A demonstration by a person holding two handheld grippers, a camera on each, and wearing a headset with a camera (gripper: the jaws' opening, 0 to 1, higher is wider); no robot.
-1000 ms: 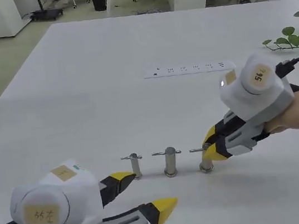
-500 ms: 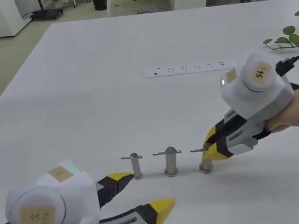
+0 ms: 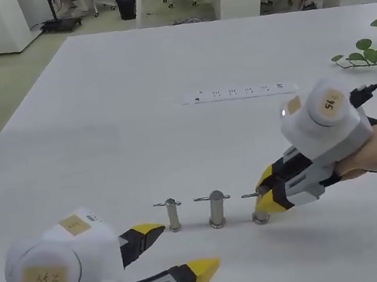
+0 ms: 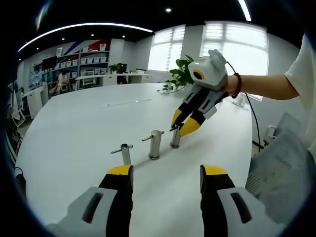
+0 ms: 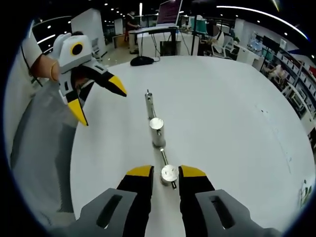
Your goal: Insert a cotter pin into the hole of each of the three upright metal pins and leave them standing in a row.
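- The white table [image 3: 133, 99] spans the head view, with office floor and chair legs along the top edge.
- A power strip [image 3: 240, 91] lies at upper centre and a plant [image 3: 372, 50] at the right edge, both well apart from the work.
- 3 metal pins stand in a row at lower centre: left pin [image 3: 173, 215], middle pin [image 3: 217, 209] and right pin [image 3: 261, 213]. Cotter pins [image 3: 203, 198] run through their heads (thin wire pointing frame-left).
- The right gripper [image 3: 263, 190] has its jaws close on either side of the right pin's head; I cannot tell whether they pinch it.
- The left gripper [image 3: 176, 250], at lower left, has its jaws spread wide and grasps nothing. It is near the left pin but apart from it.
- White tabletop stretches from the row up to the power strip.
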